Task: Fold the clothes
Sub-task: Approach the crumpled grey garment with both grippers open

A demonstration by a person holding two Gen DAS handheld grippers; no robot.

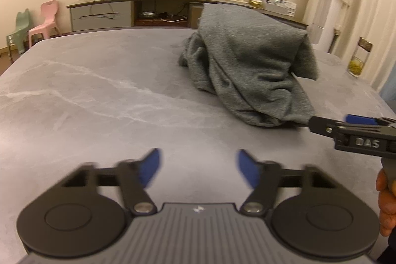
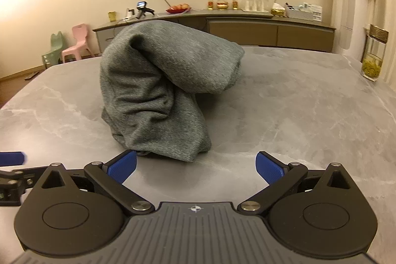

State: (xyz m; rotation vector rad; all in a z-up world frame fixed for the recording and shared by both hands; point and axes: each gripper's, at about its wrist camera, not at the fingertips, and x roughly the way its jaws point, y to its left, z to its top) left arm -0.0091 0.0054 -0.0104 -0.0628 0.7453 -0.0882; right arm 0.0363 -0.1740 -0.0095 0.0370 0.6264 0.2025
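Both grippers, left (image 1: pixel 198 168) and right (image 2: pixel 196 166), hover spread near the crumpled garment (image 2: pixel 158 93); next, probably, pinch its near edge to spread it.

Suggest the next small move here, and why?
Probably ease the right gripper forward to pinch the near hem of the grey garment. Both grippers are open and hold nothing, the garment sits bunched in a heap on the table, and its near edge lies just ahead of the right fingertips. The left gripper faces bare tabletop.

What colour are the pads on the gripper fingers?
Blue, on black fingers. The right gripper's pads show it best in the right wrist view.
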